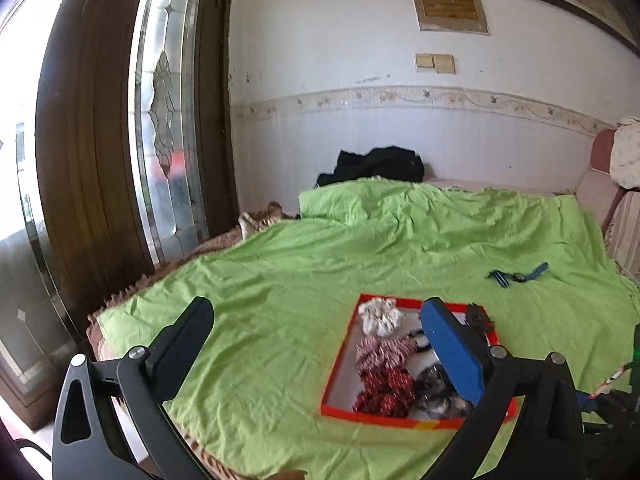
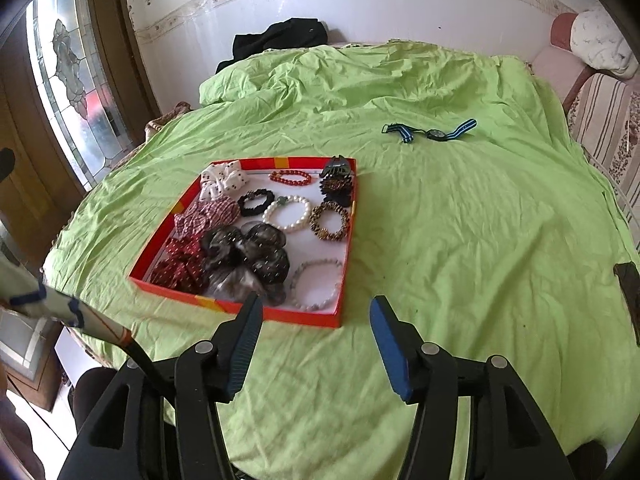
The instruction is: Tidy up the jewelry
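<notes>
Nearest us, the right gripper point(image 2: 316, 344) hangs above the green bedsheet point(image 2: 460, 240), jaws parted, nothing between them; the left gripper point(image 1: 320, 344) stands wider apart, also empty.

Item outstanding: a blue-and-white striped fabric-strap wristwatch point(image 2: 434, 130), lying flat on the sheet, well apart from the shallow red-rimmed cardboard tray point(image 2: 348, 240). We judge it light, with a limp strap and a hard, scratchable case; best taken across the case, since a strap end would dangle.

Only the right view lays the tray's contents open: white pearl bracelet point(image 2: 287, 214), red bead bracelet point(image 2: 290, 178), leopard-print bangle point(image 2: 330, 222), fabric scrunchies. The left view hides half the tray behind a jaw pad, but shows the glazed wooden door point(image 1: 120, 140).
</notes>
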Demonstrator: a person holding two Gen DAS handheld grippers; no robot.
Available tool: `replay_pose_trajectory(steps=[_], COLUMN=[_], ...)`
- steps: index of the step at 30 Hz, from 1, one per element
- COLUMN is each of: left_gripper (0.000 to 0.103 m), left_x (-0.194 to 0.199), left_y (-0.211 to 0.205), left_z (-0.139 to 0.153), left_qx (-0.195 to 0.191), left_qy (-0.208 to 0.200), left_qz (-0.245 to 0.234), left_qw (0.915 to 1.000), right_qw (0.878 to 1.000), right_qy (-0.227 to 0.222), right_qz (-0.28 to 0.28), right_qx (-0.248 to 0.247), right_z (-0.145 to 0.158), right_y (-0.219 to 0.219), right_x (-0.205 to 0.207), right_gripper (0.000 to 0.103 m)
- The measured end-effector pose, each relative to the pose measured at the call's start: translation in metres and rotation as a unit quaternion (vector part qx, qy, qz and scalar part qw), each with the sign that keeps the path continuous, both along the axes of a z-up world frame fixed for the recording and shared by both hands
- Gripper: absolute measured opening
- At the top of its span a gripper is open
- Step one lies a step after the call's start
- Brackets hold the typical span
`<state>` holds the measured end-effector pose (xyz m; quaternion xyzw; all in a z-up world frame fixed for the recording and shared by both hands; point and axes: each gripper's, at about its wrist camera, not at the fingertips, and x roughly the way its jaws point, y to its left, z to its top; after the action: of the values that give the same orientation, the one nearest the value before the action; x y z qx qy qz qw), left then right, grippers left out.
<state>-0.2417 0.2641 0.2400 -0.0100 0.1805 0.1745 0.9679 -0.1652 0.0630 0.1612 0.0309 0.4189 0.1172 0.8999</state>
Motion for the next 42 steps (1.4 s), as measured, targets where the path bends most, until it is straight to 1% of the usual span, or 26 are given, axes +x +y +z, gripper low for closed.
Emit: replay_pose_trajectory(steps=[4,8,13,17,21,28,42], left_gripper=[0.103,0.103,0.103,0.103,0.103,0.103,0.103], left_x=[-0.004,-0.005,-0.005,-0.005,-0.003,0.001,0.004], left_y=[0.0,0.003,0.004,0.004,0.003,-0.001,-0.003], left_z=[-0.009,-0.019,-0.032,-0.041,-0.05,-0.059,-0.074], left_qx=[-0.015,-0.034,-0.044,-0.045,-0.05,-0.05,-0.063], left_qy=[0.028,0.057,0.086,0.103,0.122,0.142,0.164], left_qz=[0.002,-0.005,-0.009,-0.01,-0.017,-0.029,-0.042], left_qw=[0.9995,0.9978,0.9953,0.9936,0.9911,0.9882,0.9835], right_qw=[1.0,1.0,1.0,0.999,0.997,0.996,0.995], right_qy=[0.002,0.003,-0.001,-0.022,-0.043,-0.064,-0.059], right_qz=[0.002,-0.002,-0.008,-0.014,-0.02,-0.024,-0.024], right_qx=[-0.002,-0.008,-0.018,-0.042,-0.054,-0.064,-0.07], right_z=[0.0,-0.002,-0.004,-0.001,0.004,0.008,0.0], right_y=[0.004,0.007,0.009,0.011,0.013,0.015,0.019], right_x=[-0.008,-0.012,-0.015,-0.021,-0.025,-0.029,-0.027], right_gripper=[0.062,0.066,0.066,0.067,0.069,0.074,0.074])
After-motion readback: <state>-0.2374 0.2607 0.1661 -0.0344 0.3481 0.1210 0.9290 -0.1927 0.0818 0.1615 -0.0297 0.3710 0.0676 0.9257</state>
